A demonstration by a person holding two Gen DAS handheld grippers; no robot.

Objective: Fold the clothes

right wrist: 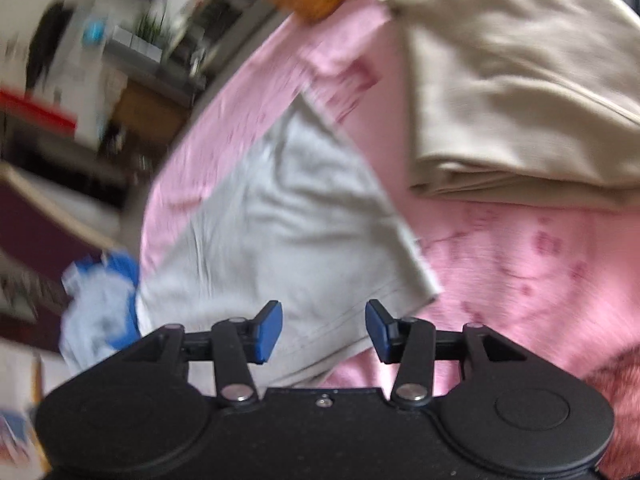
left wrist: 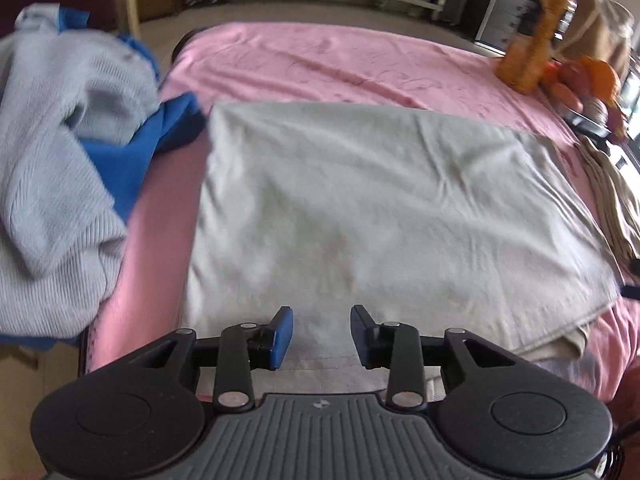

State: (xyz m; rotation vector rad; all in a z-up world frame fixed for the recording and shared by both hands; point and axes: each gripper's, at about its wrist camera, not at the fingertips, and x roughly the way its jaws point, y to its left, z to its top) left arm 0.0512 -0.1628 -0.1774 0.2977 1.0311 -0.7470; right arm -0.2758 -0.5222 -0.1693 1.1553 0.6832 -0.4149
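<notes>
Left wrist view: left gripper low over the near hem of the grey garment, jaws apart, nothing between the blue pads. Grey garment spread flat as a folded rectangle on the pink sheet of the bed, left edge straight, right corner overlapping a beige layer at the near right. Heaped just left of it, a pale knit sweater over a blue garment, spilling past the bed's left edge. Bare pink sheet beyond the far edge; orange plush toys at the far right corner.

Right wrist view, blurred: right gripper above the grey garment's near corner, jaws apart and empty. Folded beige cloth to the right, apart from the grey garment, with open pink sheet between and below.
</notes>
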